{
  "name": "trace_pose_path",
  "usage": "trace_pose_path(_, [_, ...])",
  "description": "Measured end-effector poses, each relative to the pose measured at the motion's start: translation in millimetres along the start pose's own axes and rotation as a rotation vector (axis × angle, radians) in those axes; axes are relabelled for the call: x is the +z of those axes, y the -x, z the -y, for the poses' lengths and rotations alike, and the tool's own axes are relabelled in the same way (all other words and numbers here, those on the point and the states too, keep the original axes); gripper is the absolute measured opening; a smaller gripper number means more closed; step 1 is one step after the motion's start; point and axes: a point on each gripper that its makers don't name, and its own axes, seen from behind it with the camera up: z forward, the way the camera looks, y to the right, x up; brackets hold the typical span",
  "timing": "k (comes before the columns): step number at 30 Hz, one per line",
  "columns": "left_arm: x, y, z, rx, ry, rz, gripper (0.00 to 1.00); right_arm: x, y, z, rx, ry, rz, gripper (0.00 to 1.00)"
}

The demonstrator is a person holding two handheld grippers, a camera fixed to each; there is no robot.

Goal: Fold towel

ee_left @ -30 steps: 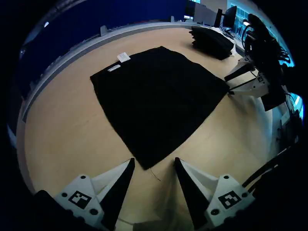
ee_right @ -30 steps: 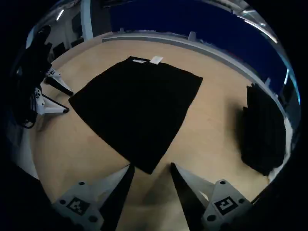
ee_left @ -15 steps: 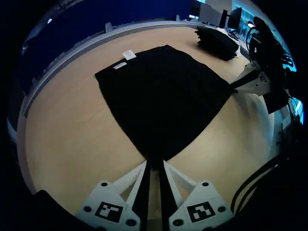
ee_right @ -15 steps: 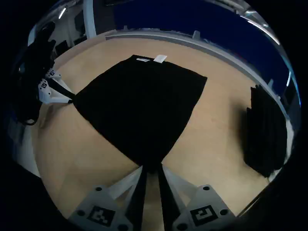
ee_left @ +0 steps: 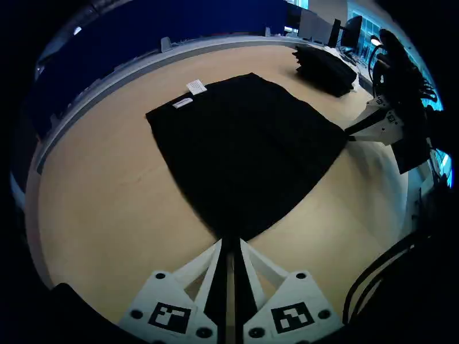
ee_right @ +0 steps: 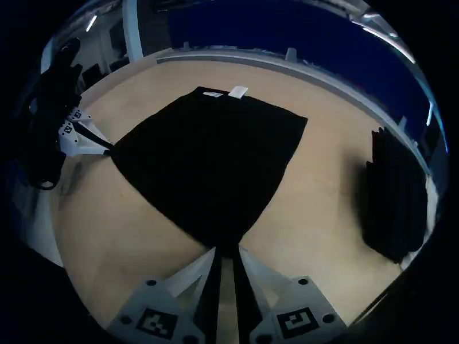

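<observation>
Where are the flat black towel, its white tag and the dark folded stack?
flat black towel [ee_left: 246,155]: left gripper view, cloth's middle.
white tag [ee_left: 197,86]: left gripper view, tag's centre.
dark folded stack [ee_right: 396,200]: right gripper view, pile's top.

Pale wooden table [ee_left: 103,189] backed by a blue wall [ee_left: 172,23].
A dark folded stack [ee_left: 324,71] sits near its edge; monitors [ee_left: 349,27] stand beyond.

Left gripper [ee_left: 232,242] jaws closed on a towel [ee_left: 246,149] corner; right gripper [ee_right: 226,250] jaws closed on another corner.
</observation>
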Motion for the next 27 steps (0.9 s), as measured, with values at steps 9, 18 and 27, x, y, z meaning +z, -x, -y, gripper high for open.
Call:
trace_pose_path(9, [-16.9, -18, -0.1, -0.037, -0.008, -0.048, 0.06, -16.3, -23, -2, -0.006, 0.005, -0.034, 0.13])
trace_pose_path(18, [-49.0, -38, 5.9, -0.079, -0.022, -0.097, 0.06, -47.8, -55, 0, -0.016, 0.006, -0.084, 0.13])
trace_pose_path(27, [-91.9, -61, 7.6, -0.134, -0.031, -0.153, 0.06, -85.2, -88, 10, -0.026, 0.001, -0.143, 0.13])
